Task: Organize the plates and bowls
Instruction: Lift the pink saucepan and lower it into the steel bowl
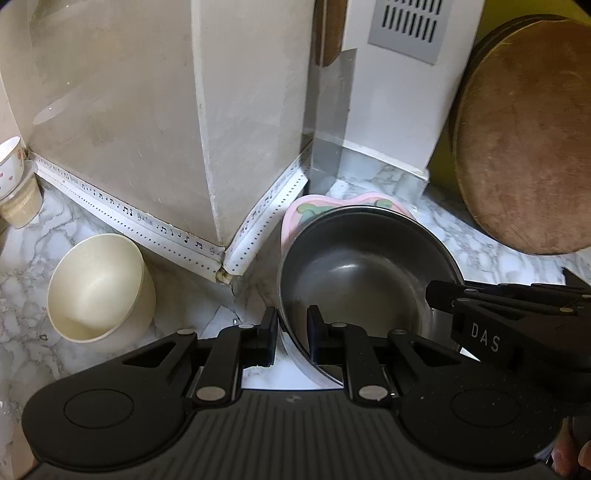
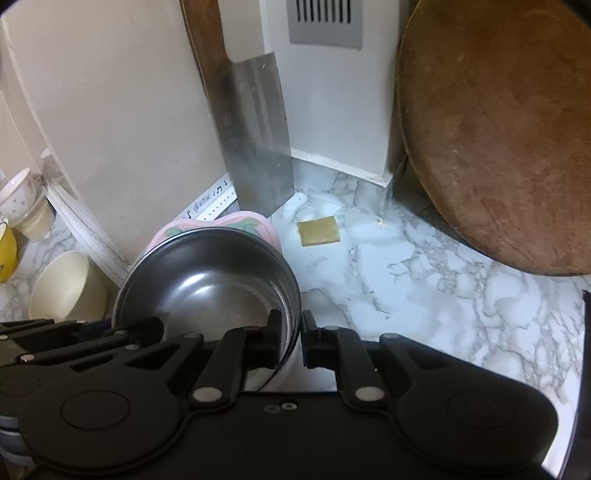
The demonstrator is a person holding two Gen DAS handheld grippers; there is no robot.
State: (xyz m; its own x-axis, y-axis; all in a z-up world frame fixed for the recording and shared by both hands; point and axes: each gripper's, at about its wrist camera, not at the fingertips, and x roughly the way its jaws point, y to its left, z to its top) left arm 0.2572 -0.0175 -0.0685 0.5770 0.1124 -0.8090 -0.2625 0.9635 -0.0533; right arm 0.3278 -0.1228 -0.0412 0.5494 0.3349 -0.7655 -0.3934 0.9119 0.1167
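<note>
Steel bowl (image 1: 365,280) upright, mouth up, on pink plate (image 1: 295,214) | left gripper (image 1: 291,328) and right gripper (image 2: 291,332) clamp opposite rims | yellow sponge (image 2: 319,230) only in right view

Matte black tongs (image 1: 291,334) with silver rivets; one arm (white lettering) reads DAS.

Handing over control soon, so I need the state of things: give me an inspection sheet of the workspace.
Surface: marble-pattern counter, corner of a wall.
Job's things: steel bowl sits on pink plate; cream bowl stands apart, to its left.
Clutter: round wooden board leaning, cleaver upright, yellow sponge, stacked cups.
Grippers: left gripper and right gripper each straddle the steel bowl's rim.
Cables: nothing seen.
Surroundings: vent grille.
</note>
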